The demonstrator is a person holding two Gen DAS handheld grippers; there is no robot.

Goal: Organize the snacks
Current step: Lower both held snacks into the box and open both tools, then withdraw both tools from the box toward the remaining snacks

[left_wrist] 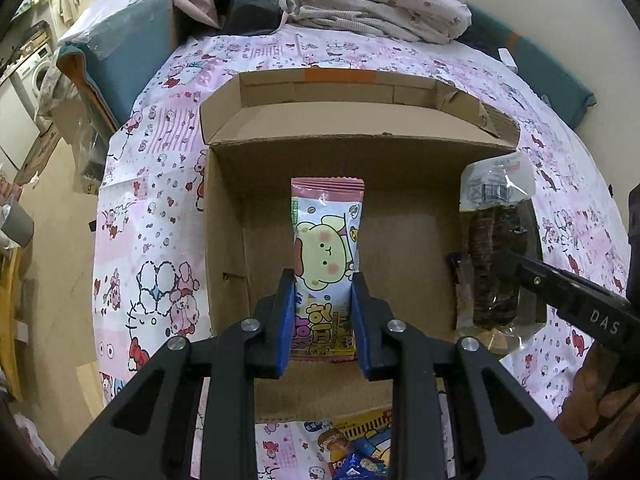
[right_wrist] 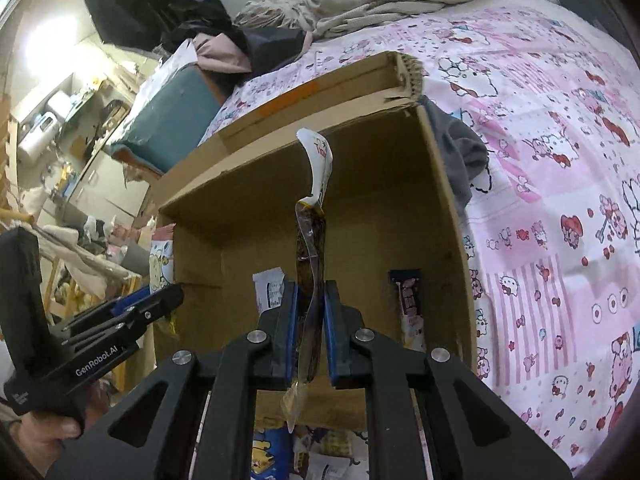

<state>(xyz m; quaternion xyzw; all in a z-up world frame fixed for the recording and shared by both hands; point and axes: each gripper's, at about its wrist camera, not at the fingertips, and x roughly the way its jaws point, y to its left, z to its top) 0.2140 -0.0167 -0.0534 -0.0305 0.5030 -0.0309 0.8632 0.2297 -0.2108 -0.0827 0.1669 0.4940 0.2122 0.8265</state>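
Jaws of the left gripper (left_wrist: 323,312) are clamping the lower half of a pink-topped snack packet (left_wrist: 326,248) printed with a cartoon bear, holding it upright in the middle of the frame, over the open cardboard box (left_wrist: 224,216). Jaws of the right gripper (right_wrist: 311,320) are pinching a clear packet of dark snack (right_wrist: 311,248) edge-on, its white top curling toward the upper centre. In the left wrist view this packet is hanging at the box's right wall. Lying on the box floor are a dark wrapped bar (right_wrist: 409,304) at right and a white packet (right_wrist: 269,288) left of the jaws. The box is sitting on a pink cartoon-print sheet (right_wrist: 540,160); more snack packets (left_wrist: 356,452) are lying at the bottom edge.
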